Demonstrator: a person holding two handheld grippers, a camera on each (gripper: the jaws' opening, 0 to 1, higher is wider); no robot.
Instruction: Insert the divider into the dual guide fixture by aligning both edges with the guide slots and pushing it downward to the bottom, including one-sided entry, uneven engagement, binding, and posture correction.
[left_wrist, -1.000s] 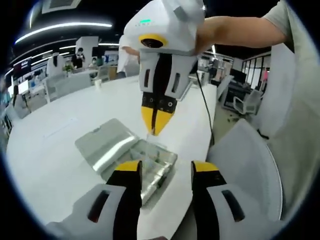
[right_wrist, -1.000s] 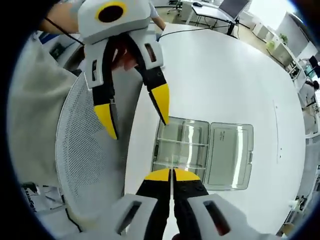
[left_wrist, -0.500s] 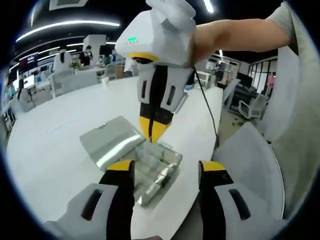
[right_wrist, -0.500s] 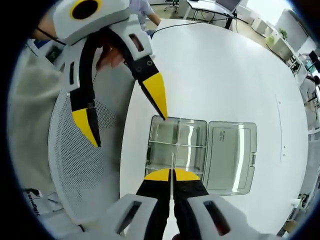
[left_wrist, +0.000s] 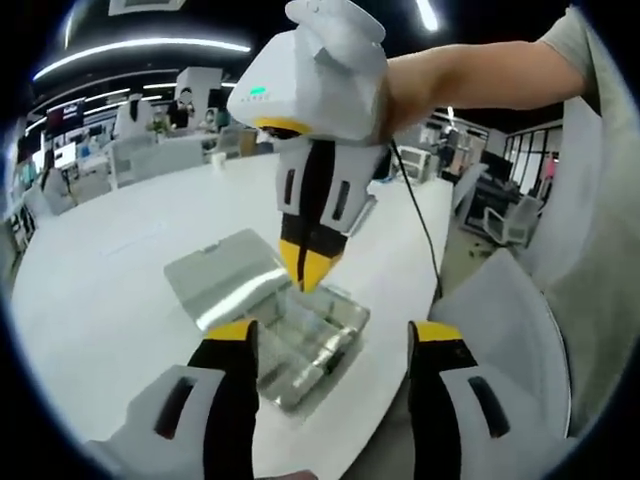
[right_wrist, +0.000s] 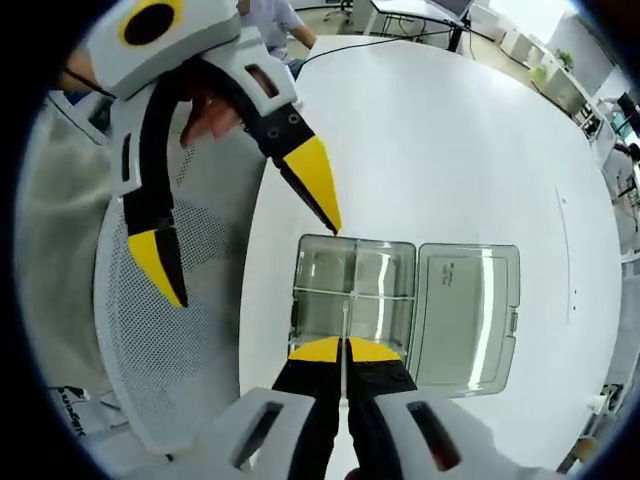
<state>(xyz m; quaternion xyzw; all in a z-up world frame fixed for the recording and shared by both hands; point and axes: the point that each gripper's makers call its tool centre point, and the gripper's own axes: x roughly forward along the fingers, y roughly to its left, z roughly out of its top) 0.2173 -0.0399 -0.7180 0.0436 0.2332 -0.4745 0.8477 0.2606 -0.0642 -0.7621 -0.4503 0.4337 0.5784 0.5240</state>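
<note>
Two claws at work over a clear plastic compartment box (right_wrist: 355, 295) lying near the edge of a round white counter (right_wrist: 450, 150), its hinged lid (right_wrist: 468, 305) folded flat beside it.

Right claw (right_wrist: 344, 350): jaws pinched together on a thin clear divider (right_wrist: 345, 318), held upright and edge-on, pointing down into the box. In the left gripper view the same claw (left_wrist: 307, 275) hangs tip-down just above the box (left_wrist: 305, 335). Divider's lower edge appears to be at or near the box's cross wall; whether either end has entered a slot is too fine to tell.

Left claw (left_wrist: 330, 345): jaws spread wide, holding nothing. In the right gripper view one of its yellow tips sits close to the box's near corner, the other out over a mesh chair back (right_wrist: 190, 330).

Judgement on the step: this looks like the start of insertion.
- Keep the divider plumb, both ends level over their slots.
- Lower slowly; if one end catches first, stop and rock back level rather than forcing.
- Left claw could steady the box wall, since the box is light and near the counter's edge.
- Push straight down only once both ends track.
</note>
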